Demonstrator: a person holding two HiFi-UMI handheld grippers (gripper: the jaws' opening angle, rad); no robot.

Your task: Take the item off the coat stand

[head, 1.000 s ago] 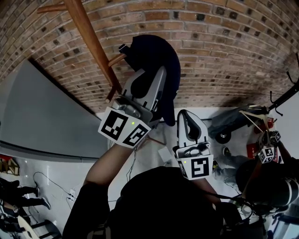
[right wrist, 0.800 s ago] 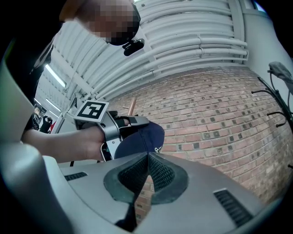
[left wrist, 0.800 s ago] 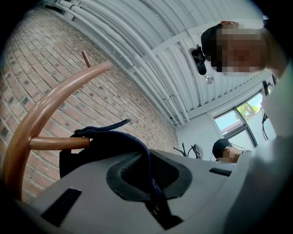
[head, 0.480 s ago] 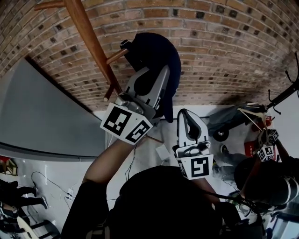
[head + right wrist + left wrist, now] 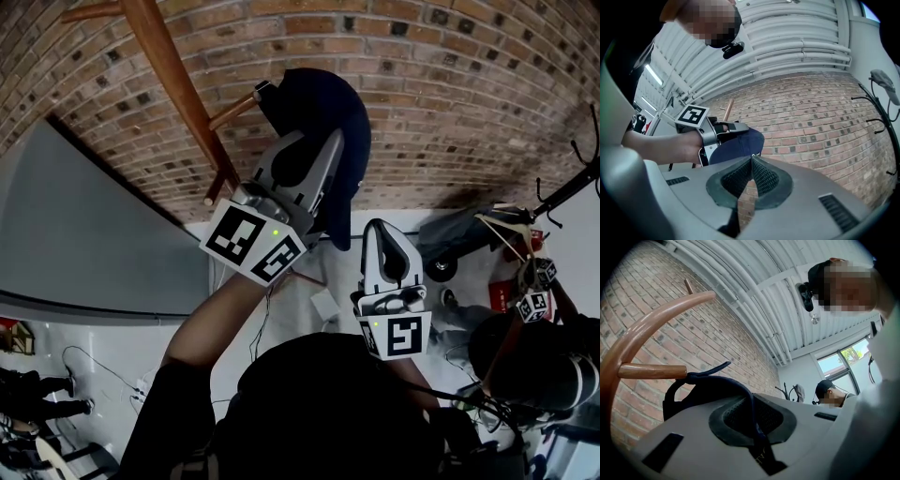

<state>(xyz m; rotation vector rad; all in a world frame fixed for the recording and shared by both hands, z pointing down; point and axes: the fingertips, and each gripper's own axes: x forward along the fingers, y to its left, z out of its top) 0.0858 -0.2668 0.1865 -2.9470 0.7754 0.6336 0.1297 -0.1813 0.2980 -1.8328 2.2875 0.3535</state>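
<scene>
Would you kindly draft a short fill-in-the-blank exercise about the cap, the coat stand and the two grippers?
1. The left gripper grips the navy cap, whose strap hangs on a ____ peg.
2. The right gripper, jaws together, holds ____.
3. The wall behind the coat stand is built of ____.

Missing words: wooden; nothing; brick.

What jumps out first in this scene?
The navy cap stands out, hung by its back strap on a wooden peg of the coat stand against the brick wall. The left gripper is shut on it. The right gripper sits lower, shut and empty.
</scene>
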